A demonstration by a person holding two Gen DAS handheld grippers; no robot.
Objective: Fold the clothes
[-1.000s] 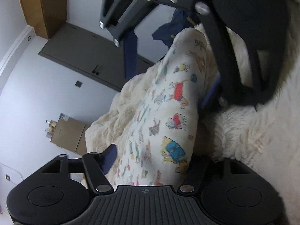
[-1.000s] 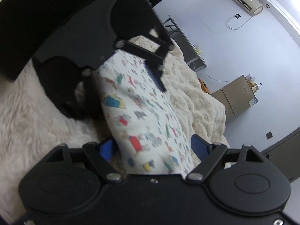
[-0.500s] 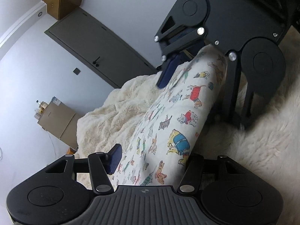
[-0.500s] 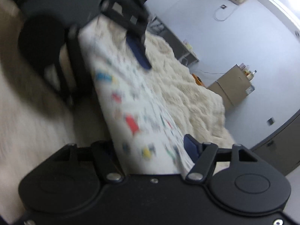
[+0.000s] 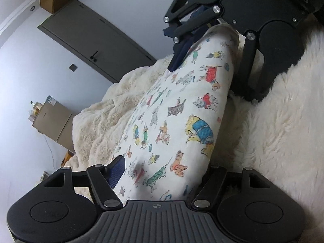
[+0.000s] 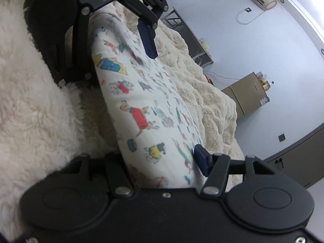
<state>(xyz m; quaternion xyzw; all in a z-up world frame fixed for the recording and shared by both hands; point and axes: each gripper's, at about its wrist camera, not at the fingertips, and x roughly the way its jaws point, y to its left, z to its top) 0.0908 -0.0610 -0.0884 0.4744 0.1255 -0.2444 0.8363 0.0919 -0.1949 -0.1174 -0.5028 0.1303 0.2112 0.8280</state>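
Between your two grippers, the printed cloth (image 5: 182,117) runs as a thick folded band over the fluffy blanket (image 5: 283,121), one end inside each set of jaws. Your left gripper (image 5: 162,174) has just been opening, with the cloth between its fingers; the near pad (image 5: 116,170) looks barely clear of the fabric, so count that end as loose. Your right gripper (image 6: 160,162) has just been closing around its end, but whether its pads press yet I cannot tell. Expect light, soft, limp fabric that sags and unrolls wherever it is unsupported, and may drag on the blanket's pile. Take hold at the ends through all layers, near the folded edge, and keep it gently taut.
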